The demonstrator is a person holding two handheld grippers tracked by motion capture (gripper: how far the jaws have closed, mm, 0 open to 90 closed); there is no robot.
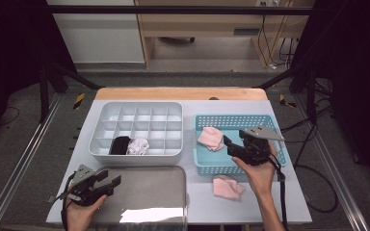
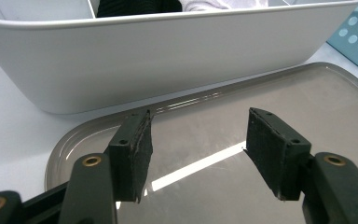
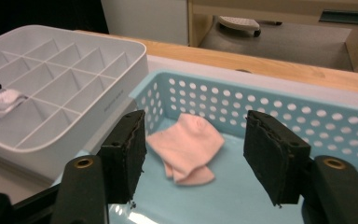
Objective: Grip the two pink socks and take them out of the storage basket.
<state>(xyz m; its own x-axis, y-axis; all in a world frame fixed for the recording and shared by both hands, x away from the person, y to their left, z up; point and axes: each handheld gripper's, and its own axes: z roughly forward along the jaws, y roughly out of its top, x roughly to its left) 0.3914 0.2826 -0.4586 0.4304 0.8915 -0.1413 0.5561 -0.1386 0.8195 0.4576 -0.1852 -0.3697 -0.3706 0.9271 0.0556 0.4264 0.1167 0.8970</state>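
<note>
Left claw [image 1: 110, 184] was cut off low in the high view, its hand [image 1: 79, 211] running out of the bottom edge; in the left gripper view only the two black jaws showed, spread wide with nothing between them, released over the metal tray [image 2: 307, 107]; tray glare hid part of its surface; the tray's near edge was cut off by the frame in both views. Right claw [image 1: 227, 144] sat over the near wall of the blue basket [image 1: 265, 119], jaws apart and empty; the grey plate on top covered most of its body in the high view. Pink sock [image 3: 186, 147] lay folded on the basket floor, toward the basket's left side, ahead of and between the right jaws but not touching them; its lower layers were tucked under, hard to count. A second pink cloth [image 1: 227, 186] lay on the counter [image 1: 250, 204] just outside the basket's near wall, beside the right wrist. White divided organizer [image 1: 135, 115] stood left of the basket, close but apart; a black item [image 1: 120, 145] and a white item [image 1: 138, 146] filled two front cells, too small to identify; other cells looked open. Free counter room was narrow between tray and basket, wider at the right front corner. Right forearm came up from the bottom edge, hand [image 1: 257, 171] gripping from below, claw aimed left and forward into the basket; left claw pointed right and forward across the tray toward the organizer wall.
</note>
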